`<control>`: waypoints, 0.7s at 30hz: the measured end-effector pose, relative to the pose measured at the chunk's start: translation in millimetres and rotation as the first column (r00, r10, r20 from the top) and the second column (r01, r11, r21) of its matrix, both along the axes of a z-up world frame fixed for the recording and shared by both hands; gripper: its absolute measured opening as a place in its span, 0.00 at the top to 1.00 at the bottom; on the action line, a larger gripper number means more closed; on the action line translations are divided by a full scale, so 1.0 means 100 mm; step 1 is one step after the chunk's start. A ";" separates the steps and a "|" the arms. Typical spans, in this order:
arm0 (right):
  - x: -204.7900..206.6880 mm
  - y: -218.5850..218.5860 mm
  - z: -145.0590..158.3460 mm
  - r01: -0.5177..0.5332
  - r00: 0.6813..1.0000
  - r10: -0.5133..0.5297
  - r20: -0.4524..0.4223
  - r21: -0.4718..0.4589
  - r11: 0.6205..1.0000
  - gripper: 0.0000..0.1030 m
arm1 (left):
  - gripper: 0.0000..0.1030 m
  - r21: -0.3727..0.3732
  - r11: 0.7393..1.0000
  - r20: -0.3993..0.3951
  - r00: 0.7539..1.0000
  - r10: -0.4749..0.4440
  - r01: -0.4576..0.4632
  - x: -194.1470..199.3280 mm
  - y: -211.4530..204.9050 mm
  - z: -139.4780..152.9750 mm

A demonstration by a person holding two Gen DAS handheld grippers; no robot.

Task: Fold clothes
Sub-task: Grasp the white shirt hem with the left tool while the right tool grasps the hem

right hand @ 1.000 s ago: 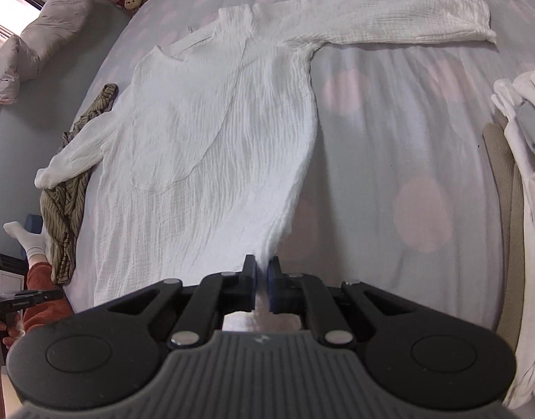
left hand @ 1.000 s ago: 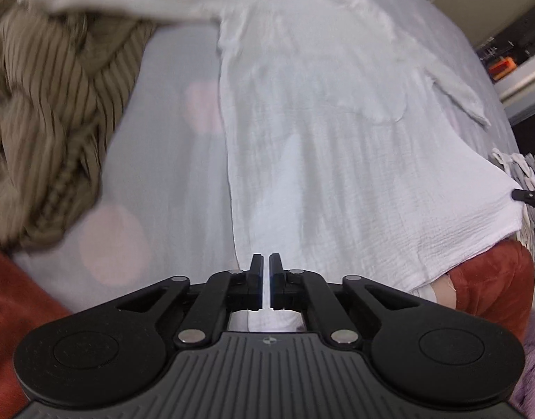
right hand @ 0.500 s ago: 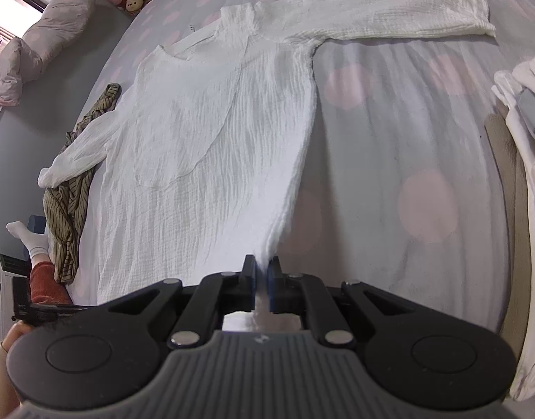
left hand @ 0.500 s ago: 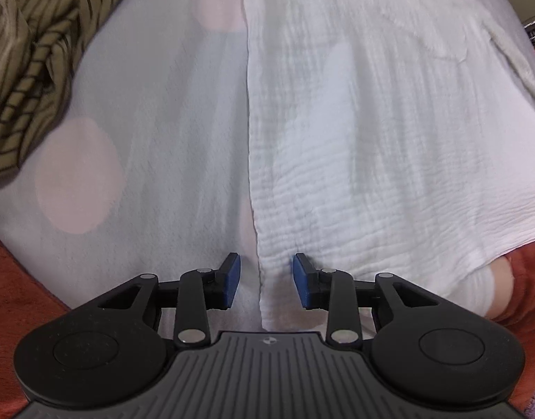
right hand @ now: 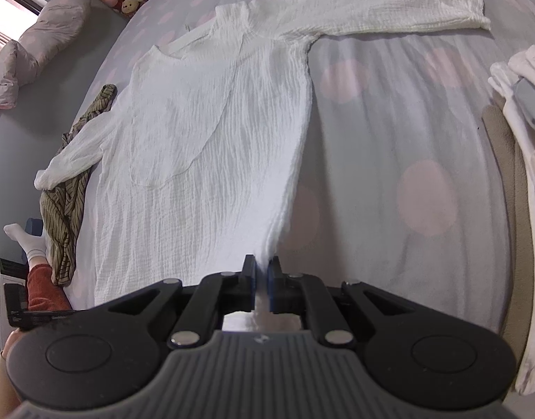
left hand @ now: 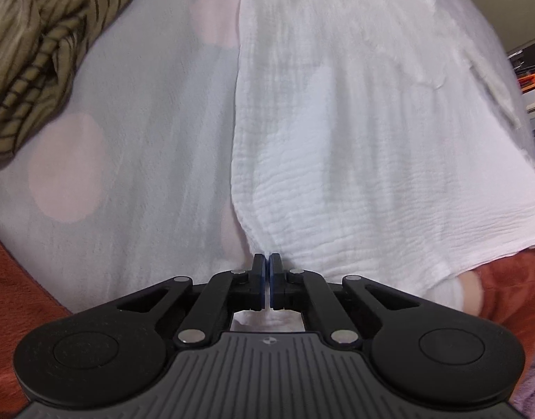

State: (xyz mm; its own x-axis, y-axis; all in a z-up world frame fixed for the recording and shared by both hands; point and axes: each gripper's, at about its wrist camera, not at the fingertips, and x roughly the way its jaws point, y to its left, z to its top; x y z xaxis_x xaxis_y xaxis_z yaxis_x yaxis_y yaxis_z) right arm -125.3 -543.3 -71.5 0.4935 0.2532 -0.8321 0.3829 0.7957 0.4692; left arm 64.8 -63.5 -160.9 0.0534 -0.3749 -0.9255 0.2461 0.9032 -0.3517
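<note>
Both grippers, left [left hand: 268, 262] and right [right hand: 262, 265], fingers clamped on shirt [right hand: 211, 146] hem corners, shirt flat on bed [right hand: 389, 132] ahead. Next, likely: lift hem toward collar.

Black tool [left hand: 268, 272], blue pads [left hand: 264, 279]

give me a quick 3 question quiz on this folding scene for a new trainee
1. True or false: the left gripper is shut on the white shirt.
2. Where does the right gripper grip the shirt? A sleeve cuff, B bottom corner, C collar.
3. Which garment lies under the shirt's left-hand sleeve in the right wrist view?

Key: 1 true. 2 B. 3 the striped olive garment.
</note>
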 end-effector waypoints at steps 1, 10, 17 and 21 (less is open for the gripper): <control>-0.01 0.00 0.03 0.002 1.000 -0.002 0.005 -0.004 1.000 0.93 | 1.00 -0.014 1.000 0.013 1.000 0.004 -0.004 0.01 0.05 0.09; -0.13 -0.03 0.53 0.000 0.996 0.002 0.086 -0.031 1.000 0.93 | 1.00 -0.145 0.989 0.170 0.984 0.044 -0.019 0.18 0.44 1.11; -0.24 0.14 0.74 -0.065 0.997 0.068 0.047 -0.060 0.996 0.93 | 1.00 -0.081 0.995 0.224 0.974 -0.033 0.052 0.09 0.40 1.57; -0.26 0.19 0.55 -0.087 0.996 0.087 0.004 -0.062 0.994 0.93 | 1.00 -0.038 0.997 0.177 0.982 -0.059 0.067 0.08 0.43 1.34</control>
State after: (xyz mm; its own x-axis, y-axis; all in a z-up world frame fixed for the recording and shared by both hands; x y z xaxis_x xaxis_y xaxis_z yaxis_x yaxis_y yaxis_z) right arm -150.9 -524.2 -16.4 0.4777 0.2435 -0.8441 0.3080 0.8534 0.4205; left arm 72.6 -20.9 -27.2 0.1884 -0.4225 -0.8865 0.3636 0.8686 -0.3367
